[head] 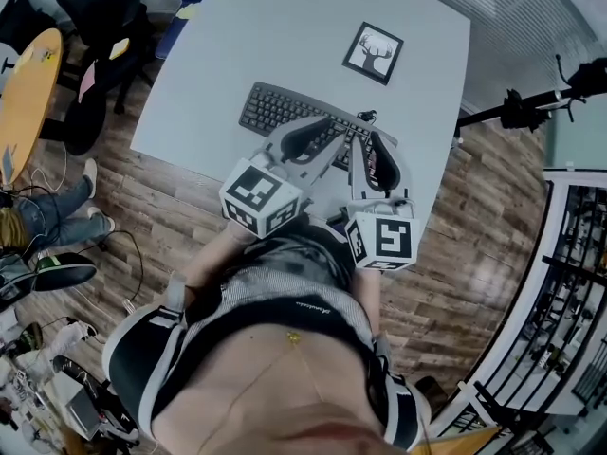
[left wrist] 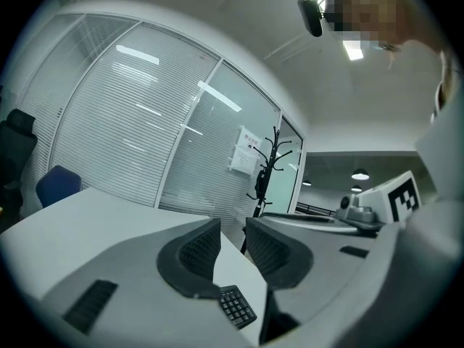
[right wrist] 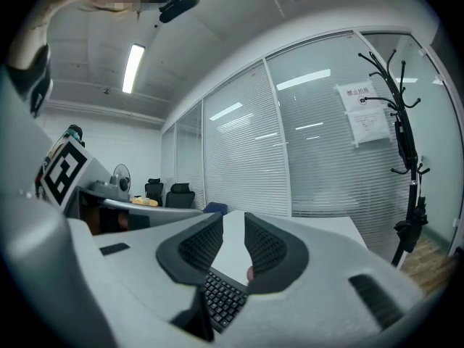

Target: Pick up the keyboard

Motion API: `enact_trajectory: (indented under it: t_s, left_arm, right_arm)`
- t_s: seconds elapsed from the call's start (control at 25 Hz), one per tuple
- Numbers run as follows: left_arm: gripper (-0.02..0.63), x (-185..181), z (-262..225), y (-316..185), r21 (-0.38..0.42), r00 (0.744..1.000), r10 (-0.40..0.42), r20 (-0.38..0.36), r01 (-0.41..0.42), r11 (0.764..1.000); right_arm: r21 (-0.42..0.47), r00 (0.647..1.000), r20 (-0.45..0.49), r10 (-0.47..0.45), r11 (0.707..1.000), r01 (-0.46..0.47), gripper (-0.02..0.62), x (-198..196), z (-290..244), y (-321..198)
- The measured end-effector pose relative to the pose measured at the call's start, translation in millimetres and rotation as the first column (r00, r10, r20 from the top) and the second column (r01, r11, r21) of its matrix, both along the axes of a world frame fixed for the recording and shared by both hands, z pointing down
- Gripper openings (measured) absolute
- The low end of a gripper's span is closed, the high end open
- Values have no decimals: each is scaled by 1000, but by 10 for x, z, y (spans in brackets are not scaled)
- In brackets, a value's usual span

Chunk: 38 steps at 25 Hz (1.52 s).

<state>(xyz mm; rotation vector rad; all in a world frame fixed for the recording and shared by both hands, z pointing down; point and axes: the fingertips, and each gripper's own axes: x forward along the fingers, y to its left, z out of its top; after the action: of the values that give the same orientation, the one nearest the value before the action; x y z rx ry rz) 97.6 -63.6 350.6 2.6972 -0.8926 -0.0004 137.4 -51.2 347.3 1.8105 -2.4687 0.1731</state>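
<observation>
A dark grey keyboard [head: 285, 107] lies on the white table [head: 285, 27], close to its near edge. Both grippers hover level over the keyboard's right half, side by side. My left gripper [head: 334, 133] keeps a narrow gap between its pads, and only table top shows through it. In the left gripper view the keyboard's number pad [left wrist: 238, 307] sits just below the left gripper [left wrist: 232, 227]. My right gripper [head: 372, 142] also has a slim gap. In the right gripper view the keyboard [right wrist: 221, 296] lies under the right gripper [right wrist: 233, 220], not between the pads.
A framed deer picture [head: 373, 52] lies flat on the table beyond the keyboard. Office chairs [head: 100, 8] and an orange round table [head: 28, 83] stand to the left. A coat rack [right wrist: 402, 122] stands by the glass wall. The table's near edge is right below the grippers.
</observation>
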Motion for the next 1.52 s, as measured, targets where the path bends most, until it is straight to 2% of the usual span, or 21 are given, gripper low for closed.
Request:
enact_trajectory:
  t_s: [0.56,0.88,1.2,1.52]
  left_arm:
    - [86,15,68,-370,-24,998,65,25,-64,998]
    - [86,-74,227,-488,-40,998,50,33,-49,998]
    - [86,-206,480,-602,-83,997,32,76,-26,996]
    - [86,-414,777,-702,-115,990,11,139,5,993]
  right_arm:
    - [-45,999,5,36,998,-35,95,-25,108,-377]
    - [-87,998,2,65,994,-64,95,27,289,-447]
    - [-164,995,9,104,981,-101,95,146,563,-460]
    - [-258,991,-53,124,957,-134,95,274,914,-461]
